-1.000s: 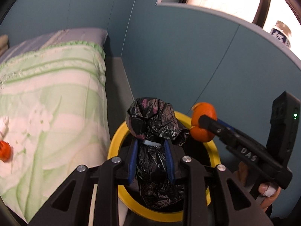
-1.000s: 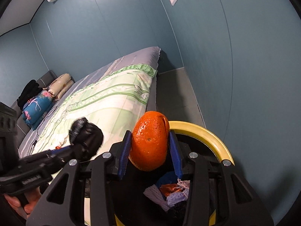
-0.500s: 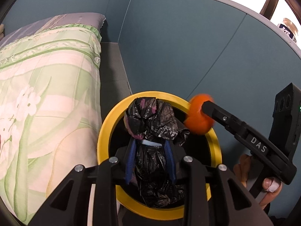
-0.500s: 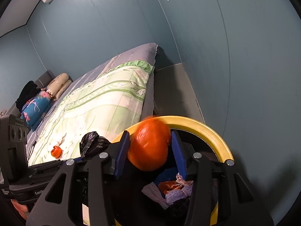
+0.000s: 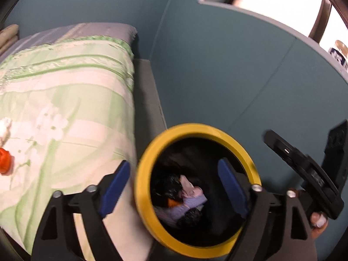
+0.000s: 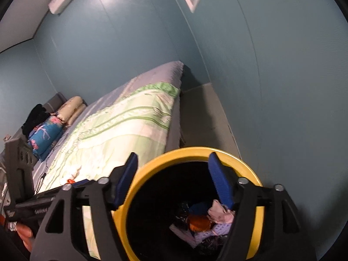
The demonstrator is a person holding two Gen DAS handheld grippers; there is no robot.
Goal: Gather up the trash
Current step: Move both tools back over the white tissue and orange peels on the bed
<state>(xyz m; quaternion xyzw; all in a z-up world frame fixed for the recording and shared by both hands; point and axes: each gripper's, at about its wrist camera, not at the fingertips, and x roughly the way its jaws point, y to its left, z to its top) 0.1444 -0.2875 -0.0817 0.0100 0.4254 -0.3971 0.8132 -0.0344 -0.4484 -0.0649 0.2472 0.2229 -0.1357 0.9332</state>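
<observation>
Left wrist view, left to right:

- Small orange scrap and white crumpled tissue: lying on the green-and-white quilt at the far left edge, near each other, well apart from the bin.
- Bed: grey sheet shows beyond the quilt; a strip of grey floor runs between it and the blue wall.
- Left gripper: jaws opening, spread wide, nothing between them. Its blue pads touch nothing; one hangs over the quilt's edge, the other over the bin's mouth.
- Bin: black inside with a yellow rim, standing just beside the bed. In it lie a crumpled black bag, pink and lilac cloth scraps and an orange, partly hidden.
- Right gripper: seen from the side past the bin's right rim, blurred; a hand holds its grip at the lower right.
- Window: bright, upper right; a jar stands on its sill.

Right wrist view, left to right:

- Left gripper: its black body crosses the lower left, over the quilt's edge.
- Pillows and a folded blue flowered blanket: at the bed's head.
- Right gripper: jaws opening, released, empty, poised above the bin. The orange lies at the bottom among the scraps.
</observation>
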